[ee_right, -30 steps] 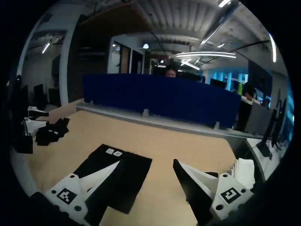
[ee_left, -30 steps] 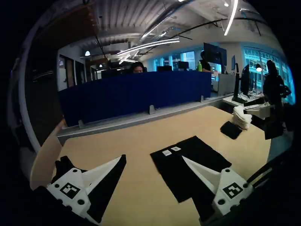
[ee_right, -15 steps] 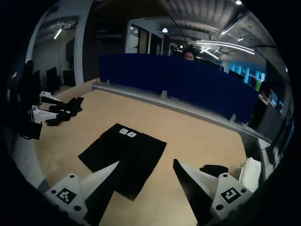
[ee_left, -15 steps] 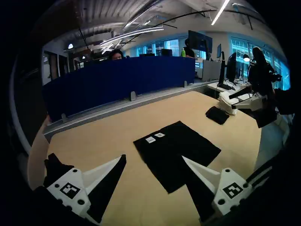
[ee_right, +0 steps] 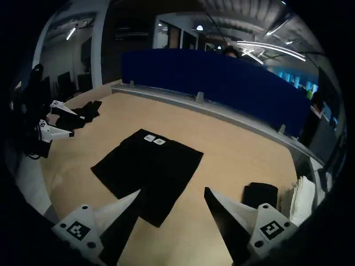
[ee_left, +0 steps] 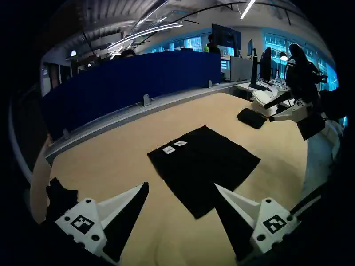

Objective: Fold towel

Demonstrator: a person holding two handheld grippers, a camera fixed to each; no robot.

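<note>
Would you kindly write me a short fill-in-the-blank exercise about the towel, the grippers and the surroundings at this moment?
1. The towel spread flat on the table is ___ in colour.
2. Near its far edge sit ___ small white tags.
3. The left gripper and the right gripper both have their jaws ___.
4. Behind the table stands a ___ partition.

Missing words: black; two; open; blue.

No words or numbers are legible; two white tags (ee_left: 174, 146) on the black towel (ee_left: 208, 164) are too small to read; left gripper (ee_left: 181, 184) and right gripper (ee_right: 172, 189) bear square patterned markers (ee_left: 83, 224), no letters.
</note>
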